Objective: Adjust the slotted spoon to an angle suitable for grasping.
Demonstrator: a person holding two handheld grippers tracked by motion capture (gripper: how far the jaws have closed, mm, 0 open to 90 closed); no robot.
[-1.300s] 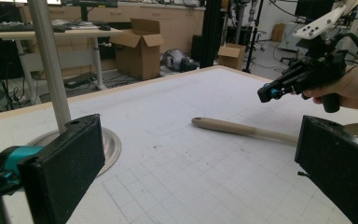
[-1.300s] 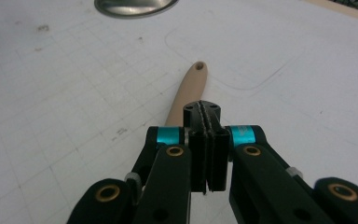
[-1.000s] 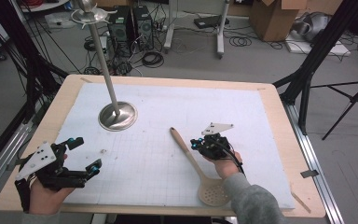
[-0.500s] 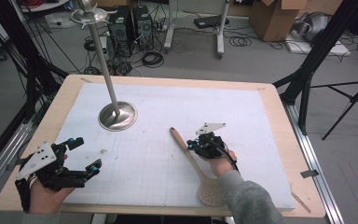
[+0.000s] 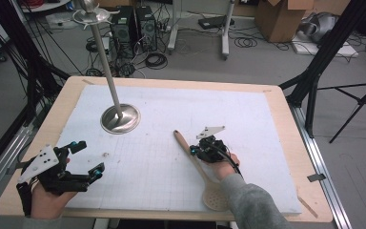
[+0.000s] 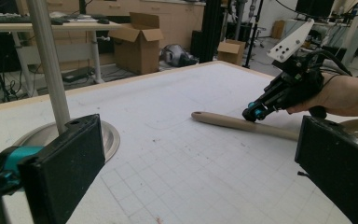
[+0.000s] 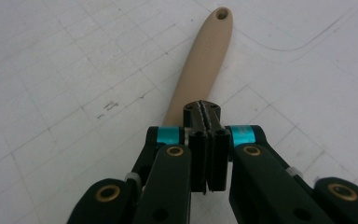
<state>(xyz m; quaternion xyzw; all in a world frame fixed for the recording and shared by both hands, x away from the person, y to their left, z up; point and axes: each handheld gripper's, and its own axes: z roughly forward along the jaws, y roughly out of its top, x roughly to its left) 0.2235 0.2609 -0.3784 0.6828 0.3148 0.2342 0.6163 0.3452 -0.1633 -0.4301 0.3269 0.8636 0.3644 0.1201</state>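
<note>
**Spoon handle lies straight ahead of the shut right jaws**

Wooden spoon [image 5: 201, 172] lies flat on the white gridded mat [image 5: 171, 114], toward the near right part of the table [image 5: 286, 124]. Its long axis runs on a diagonal in the high view: the handle tip, with a small hanging hole, points away from the person and a little to the left, while the slotted bowl sits near the front edge of the mat, next to the grey sleeve [image 5: 252, 205].

The right gripper [image 5: 198, 151] is down over the middle of the handle, with its jaws pressed flat together and nothing between them. In the right gripper view the closed tips sit over the handle, whose free length continues straight ahead from them to the holed end, so spoon and jaw line share nearly the same axis. Whether the tips rest on the wood or hover just above it I cannot tell. As I judge it, any pickup needs the jaws spread first and set across the handle.

The left gripper [image 5: 83, 160] is well apart, near the front left corner, with its jaws spread wide and empty; from its own view the spoon lies crosswise in the distance. A metal stand [image 5: 119, 117] with a round base rises farther back on the left. The right hand is clearly the nearer one
</note>
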